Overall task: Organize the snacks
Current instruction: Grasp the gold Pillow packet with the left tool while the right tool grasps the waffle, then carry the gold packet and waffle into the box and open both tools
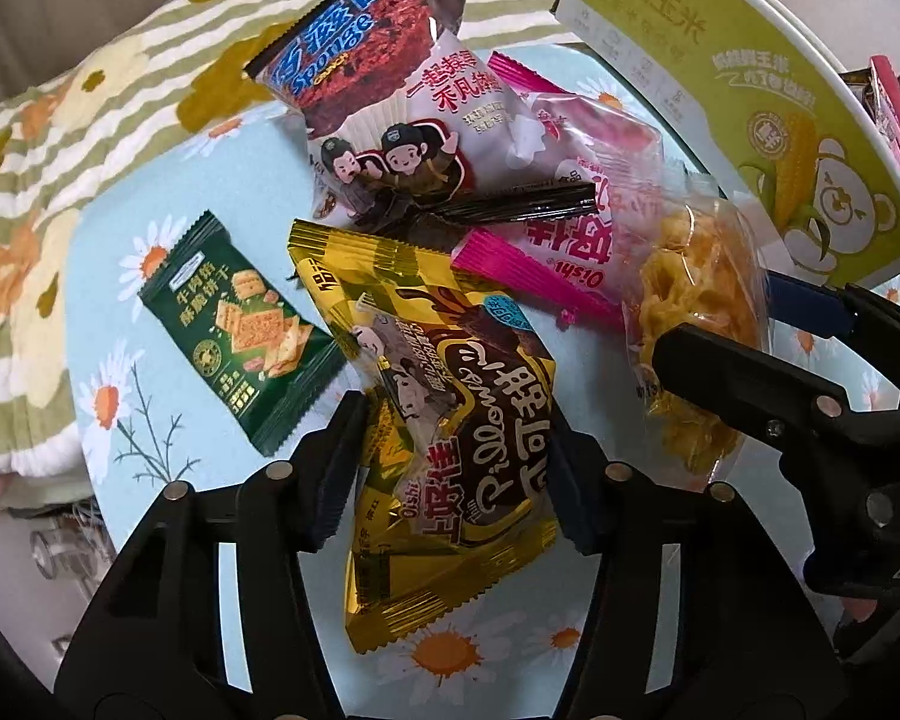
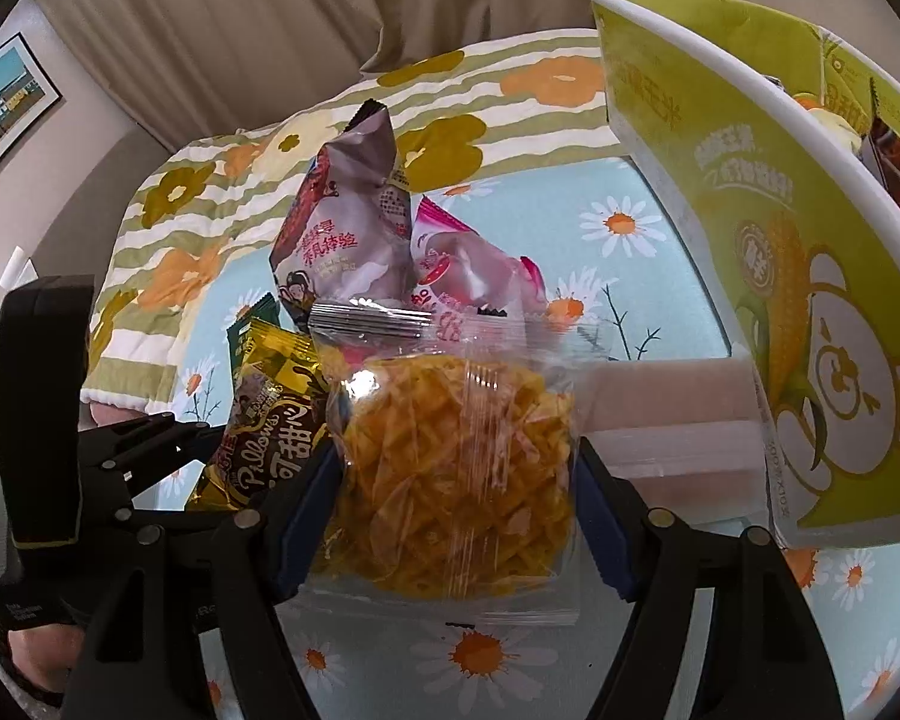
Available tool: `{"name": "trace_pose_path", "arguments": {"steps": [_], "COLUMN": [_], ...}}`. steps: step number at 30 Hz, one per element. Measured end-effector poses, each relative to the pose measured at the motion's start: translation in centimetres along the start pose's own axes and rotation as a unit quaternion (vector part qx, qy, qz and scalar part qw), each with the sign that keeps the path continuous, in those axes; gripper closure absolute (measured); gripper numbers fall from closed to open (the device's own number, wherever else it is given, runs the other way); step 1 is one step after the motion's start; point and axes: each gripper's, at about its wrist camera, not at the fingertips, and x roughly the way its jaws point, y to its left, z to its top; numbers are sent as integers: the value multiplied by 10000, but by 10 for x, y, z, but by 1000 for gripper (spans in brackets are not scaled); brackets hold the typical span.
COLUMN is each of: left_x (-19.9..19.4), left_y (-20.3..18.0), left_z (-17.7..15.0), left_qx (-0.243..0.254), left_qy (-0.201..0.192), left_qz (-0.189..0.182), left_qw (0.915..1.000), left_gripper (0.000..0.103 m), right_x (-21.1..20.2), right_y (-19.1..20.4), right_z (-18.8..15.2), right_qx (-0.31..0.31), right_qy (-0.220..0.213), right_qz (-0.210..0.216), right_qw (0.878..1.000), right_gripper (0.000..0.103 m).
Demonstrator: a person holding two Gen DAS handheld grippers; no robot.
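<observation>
My left gripper (image 1: 459, 450) is shut on a yellow-and-brown Oishi Pillows packet (image 1: 450, 450), its fingers pressing both sides. My right gripper (image 2: 456, 480) is shut on a clear packet of orange crispy snack (image 2: 456, 480); this packet also shows in the left wrist view (image 1: 690, 324), beside the pile. On the daisy tablecloth (image 1: 108, 312) lie a green cracker packet (image 1: 240, 330), a grey-red Sponge bag (image 1: 390, 90) and a pink Oishi packet (image 1: 576, 222). The Pillows packet shows at left in the right wrist view (image 2: 264, 420).
A green-and-white corn box (image 1: 750, 90) stands open at the right, with packets inside (image 2: 894, 168); it fills the right of the right wrist view (image 2: 780, 300). A striped floral blanket (image 1: 90, 108) lies behind the table. The table edge is at the lower left.
</observation>
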Motion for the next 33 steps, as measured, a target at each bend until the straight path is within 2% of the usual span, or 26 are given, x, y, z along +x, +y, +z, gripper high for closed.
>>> {"name": "trace_pose_path", "arguments": {"steps": [10, 19, 24, 33], "left_x": [-39, -104, -138, -177], "left_y": [8, -11, -30, -86], "left_z": [-7, 8, 29, 92], "left_qx": [-413, -417, -531, -567], "left_qy": [-237, -833, -1233, -1894], "left_qz": [77, 370, 548, 390], "left_qw": [9988, 9950, 9894, 9795], "left_gripper": [52, 52, 52, 52], "right_x": [-27, -95, -137, -191], "right_y": [12, 13, -11, -83], "right_z": [11, 39, 62, 104], "right_qx": [-253, -549, -595, -682], "right_qy": [-190, -763, -1019, -1365], "right_qz": [246, 536, 674, 415], "right_qw": [9992, 9941, 9907, 9874], "right_gripper": [33, 33, 33, 33]}}
